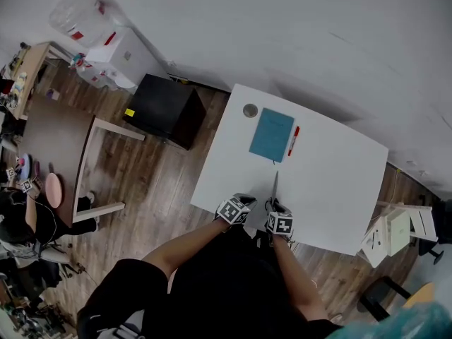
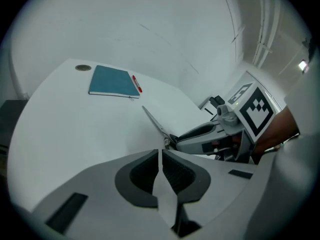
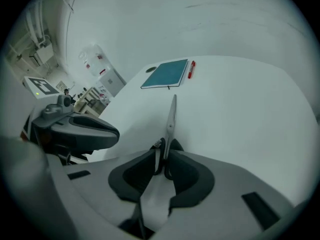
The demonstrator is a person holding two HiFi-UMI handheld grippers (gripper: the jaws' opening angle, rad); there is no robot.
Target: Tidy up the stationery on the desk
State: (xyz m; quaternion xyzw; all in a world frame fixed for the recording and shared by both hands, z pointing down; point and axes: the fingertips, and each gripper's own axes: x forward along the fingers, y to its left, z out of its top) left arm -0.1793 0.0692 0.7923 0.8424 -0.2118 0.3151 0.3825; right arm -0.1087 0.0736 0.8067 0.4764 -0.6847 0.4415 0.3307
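On the white desk (image 1: 332,189) a teal notebook (image 1: 271,134) lies toward the far side. A red pen (image 1: 293,140) rests along its right edge, and a small round grey object (image 1: 250,110) sits at its far left. My right gripper (image 1: 274,205) is shut on the handle of a pair of scissors (image 1: 275,186), whose closed blades point at the notebook. In the right gripper view the scissors (image 3: 171,119) rise straight out of the gripper (image 3: 162,156). My left gripper (image 1: 246,198) is beside it at the desk's near edge, shut on nothing (image 2: 160,156).
A black cabinet (image 1: 166,108) stands on the wooden floor left of the desk, with a white frame (image 1: 95,168) further left. A white box (image 1: 395,232) stands off the desk's right corner. The person's legs fill the space below the near edge.
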